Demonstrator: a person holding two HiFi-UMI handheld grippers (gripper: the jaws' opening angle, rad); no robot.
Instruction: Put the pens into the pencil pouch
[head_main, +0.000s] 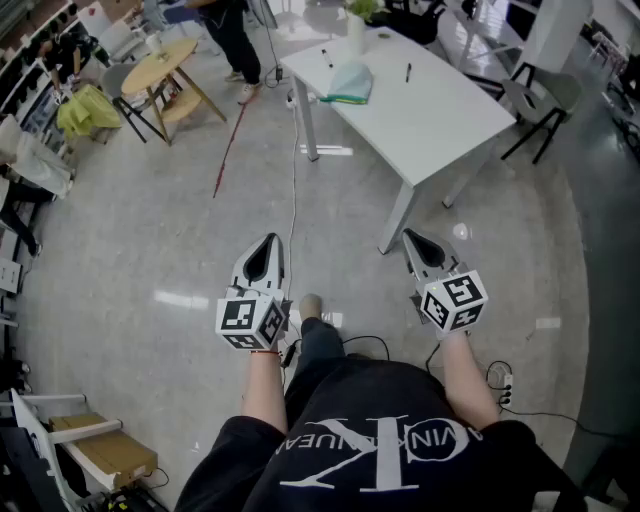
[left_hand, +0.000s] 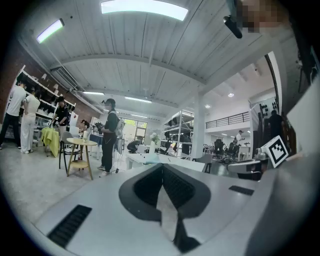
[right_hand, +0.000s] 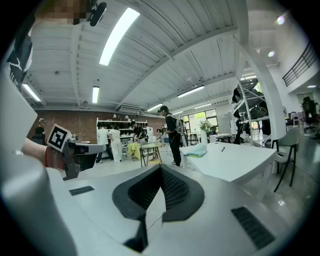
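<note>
A light teal pencil pouch (head_main: 348, 84) lies on the white table (head_main: 440, 125) ahead of me, also visible in the right gripper view (right_hand: 197, 150). One dark pen (head_main: 408, 72) lies to its right, and a second dark pen (head_main: 326, 57) rests near the table's far left edge. My left gripper (head_main: 268, 243) and right gripper (head_main: 412, 238) hover over the floor, well short of the table, both shut and empty. The jaws of each meet at the tips.
A white vase with a plant (head_main: 356, 28) stands behind the pouch. A round wooden table (head_main: 166, 65) and chairs stand at the far left, where a person (head_main: 230, 35) stands. A cable (head_main: 293, 180) runs across the floor. A grey chair (head_main: 545, 105) sits right of the table.
</note>
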